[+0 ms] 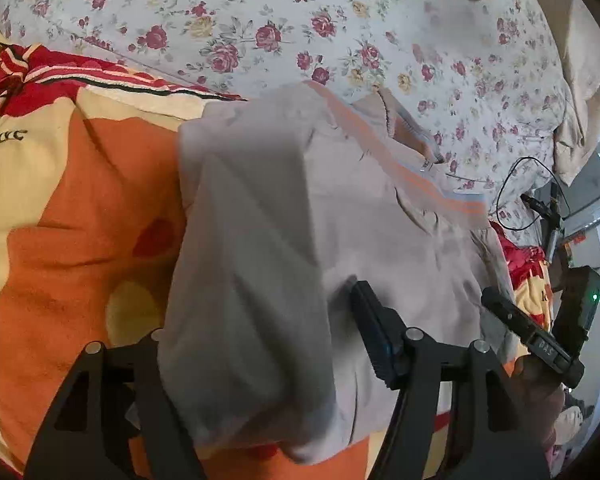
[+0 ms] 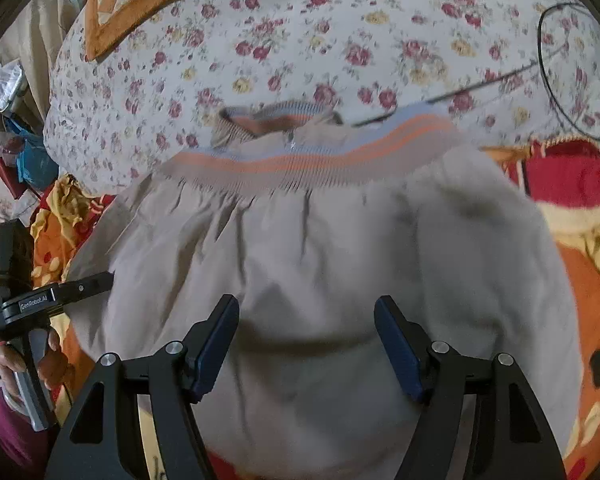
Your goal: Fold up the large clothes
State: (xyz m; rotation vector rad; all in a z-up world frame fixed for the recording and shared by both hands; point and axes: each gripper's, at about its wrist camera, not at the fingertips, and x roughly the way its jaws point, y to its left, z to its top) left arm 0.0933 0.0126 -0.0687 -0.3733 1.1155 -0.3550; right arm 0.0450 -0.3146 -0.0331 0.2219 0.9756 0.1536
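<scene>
Left of the striped band (image 2: 300, 164), over the orange blanket (image 1: 80, 200): left tool (image 1: 256, 312) standing fairly wide, with a doubled fold of the beige jacket (image 1: 260, 220) draped between its jaws. One finger hidden under the cloth, the other pad clear of it, so no real grip to speak of. Judged to be letting a side fold drop onto the body.

Below the band, dead centre: right tool (image 2: 306, 308) wide apart, hovering over the jacket's smooth middle with nothing pinched. Jacket lying on the bed, half on the blanket and half on the flowered sheet (image 2: 300, 40).

Just above the band: collar (image 2: 272, 120) peeking out, so apparently doubled already, hem to neck. Band at the far edge, pointing away from both tools. Long axis now roughly side to side, along the band.

Next, probably: clear the left jaws, smooth, then take the right-hand edge and bring it across to the left.

Right of the band: black cable (image 2: 548, 60) on the sheet, apart from the cloth.
</scene>
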